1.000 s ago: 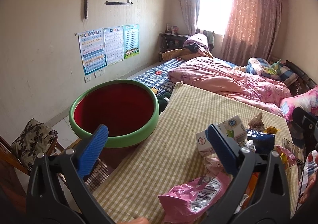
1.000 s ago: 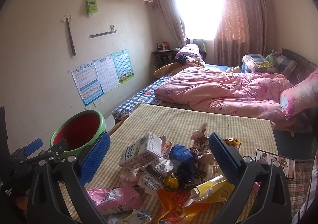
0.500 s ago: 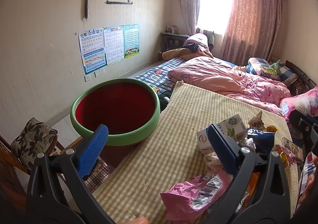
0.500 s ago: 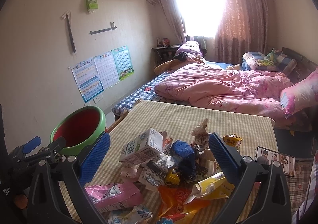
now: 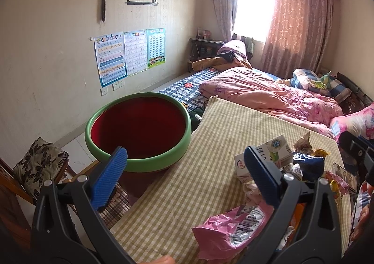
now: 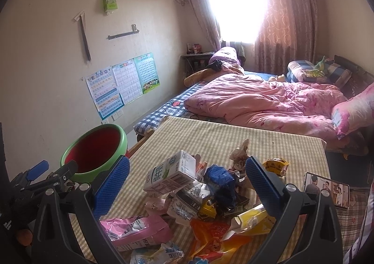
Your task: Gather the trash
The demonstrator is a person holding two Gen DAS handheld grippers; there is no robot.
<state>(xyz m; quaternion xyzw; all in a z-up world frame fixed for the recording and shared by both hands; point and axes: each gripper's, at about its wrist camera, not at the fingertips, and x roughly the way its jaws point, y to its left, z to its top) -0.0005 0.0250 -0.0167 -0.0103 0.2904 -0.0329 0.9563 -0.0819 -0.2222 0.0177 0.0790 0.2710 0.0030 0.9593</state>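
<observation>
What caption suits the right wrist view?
Open right gripper above a trash pile on the checked table, green basin at left.

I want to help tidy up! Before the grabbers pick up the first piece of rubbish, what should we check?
1. Left gripper open and empty: ok.
2. Right gripper open and empty: ok.
3. Round green basin with red inside empty, beside the checked-cloth table: ok.
4. Crumpled pink plastic wrapper on top, near the table's front edge: ok.
5. White milk carton firmly settled on the pile: cannot tell.
6. Phone apart from the rubbish: ok.
</observation>
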